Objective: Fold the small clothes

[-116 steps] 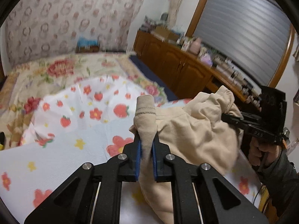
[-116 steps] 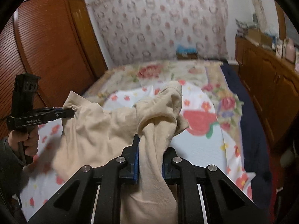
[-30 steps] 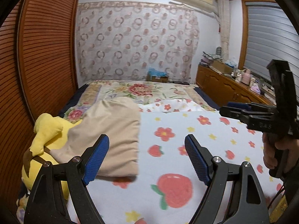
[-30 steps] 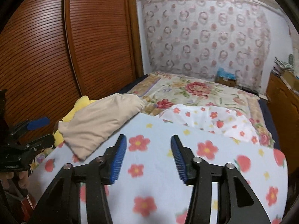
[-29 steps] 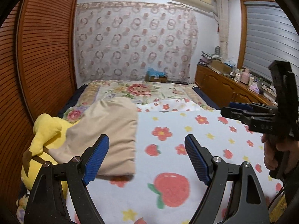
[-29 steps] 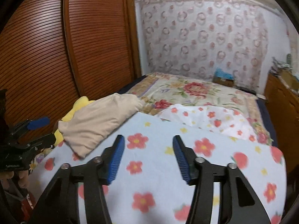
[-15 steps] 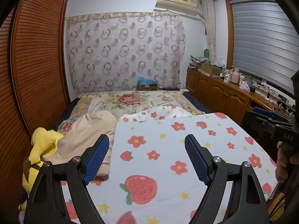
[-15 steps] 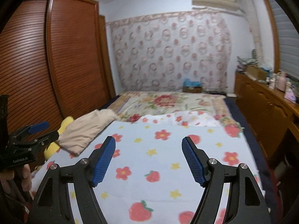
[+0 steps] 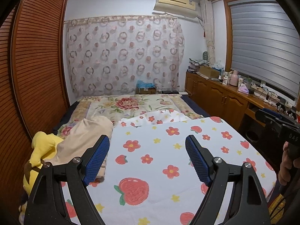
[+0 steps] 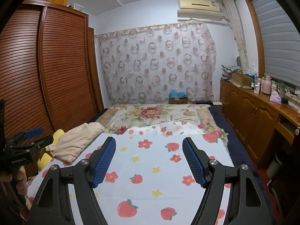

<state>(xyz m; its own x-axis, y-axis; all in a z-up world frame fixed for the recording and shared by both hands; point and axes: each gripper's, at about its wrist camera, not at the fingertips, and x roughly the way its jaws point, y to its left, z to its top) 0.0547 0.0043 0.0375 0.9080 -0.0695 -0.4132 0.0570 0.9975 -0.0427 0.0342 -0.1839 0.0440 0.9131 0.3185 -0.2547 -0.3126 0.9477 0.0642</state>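
Observation:
A folded beige garment [image 9: 82, 140] lies at the left edge of the bed, resting partly on a yellow plush toy [image 9: 40, 150]. It also shows in the right wrist view [image 10: 76, 142]. My left gripper [image 9: 147, 157] is open and empty, held above the strawberry sheet [image 9: 168, 150], to the right of the garment. My right gripper [image 10: 149, 159] is open and empty above the same sheet [image 10: 155, 161]. The right gripper shows at the right edge of the left wrist view [image 9: 277, 125]. The left gripper shows at the left edge of the right wrist view [image 10: 31, 140].
A slatted wooden wardrobe [image 10: 46, 75] stands along the left. A wooden cabinet [image 10: 258, 112] with bottles and boxes runs along the right. A floral quilt [image 9: 131, 105] and a crumpled white strawberry cloth [image 9: 159, 118] lie farther up the bed. A curtain [image 9: 123, 56] covers the far wall.
Both grippers let go of the beige garment, which now lies folded on the plush toy. Both have since pulled back and risen, staying open.

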